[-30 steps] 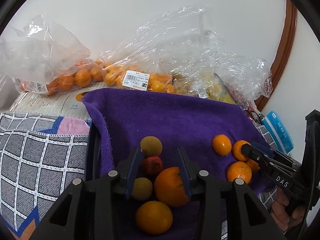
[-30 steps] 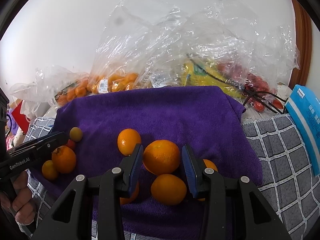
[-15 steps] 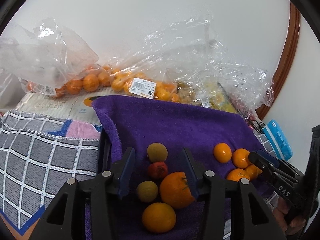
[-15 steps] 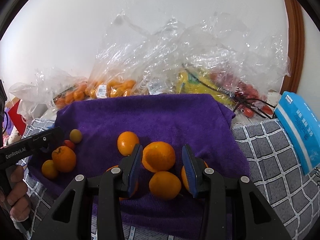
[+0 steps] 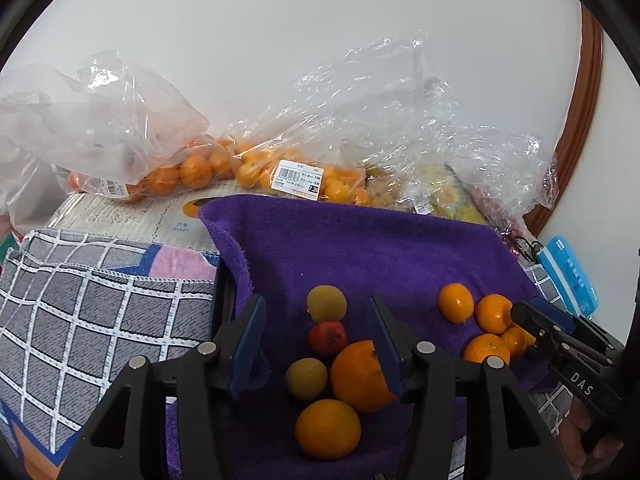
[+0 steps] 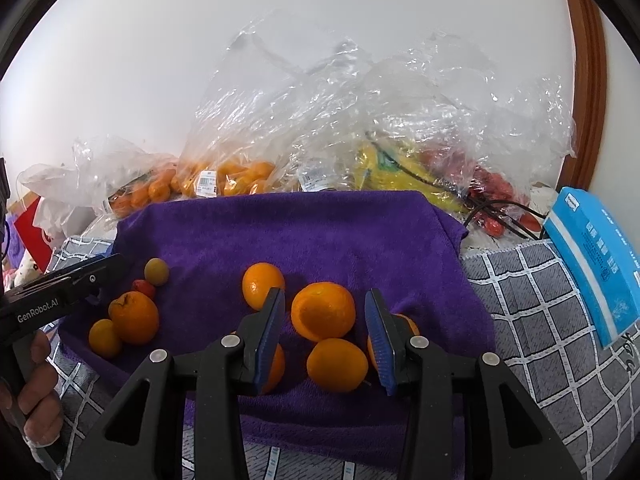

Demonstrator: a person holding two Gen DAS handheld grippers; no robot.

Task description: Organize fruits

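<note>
A purple towel (image 5: 360, 248) carries two clusters of fruit. My left gripper (image 5: 316, 306) hovers over the left cluster with its jaws opening and the pads touching nothing. Between them lie a yellow-green fruit (image 5: 326, 304), a red fruit (image 5: 327, 338), a smaller yellow-green one (image 5: 306, 378), a big orange (image 5: 360, 376) and another orange (image 5: 328, 428). My right gripper (image 6: 325, 294) is open at the right cluster. An orange (image 6: 323, 312) sits between its tips with a gap on each side. More oranges (image 6: 338, 366) lie around it.
Clear plastic bags of oranges (image 5: 192, 172), bananas (image 6: 400, 164) and red fruit (image 6: 492, 184) are heaped along the wall behind the towel. A blue pack (image 6: 592, 252) lies at the right on the grey checked cloth (image 5: 100, 312). A black cable (image 6: 500, 208) runs by the red fruit.
The left jaws have spread wider over the left cluster. The right gripper has drawn back a little from its orange, which looks smaller now; its jaws kept the same gap.
</note>
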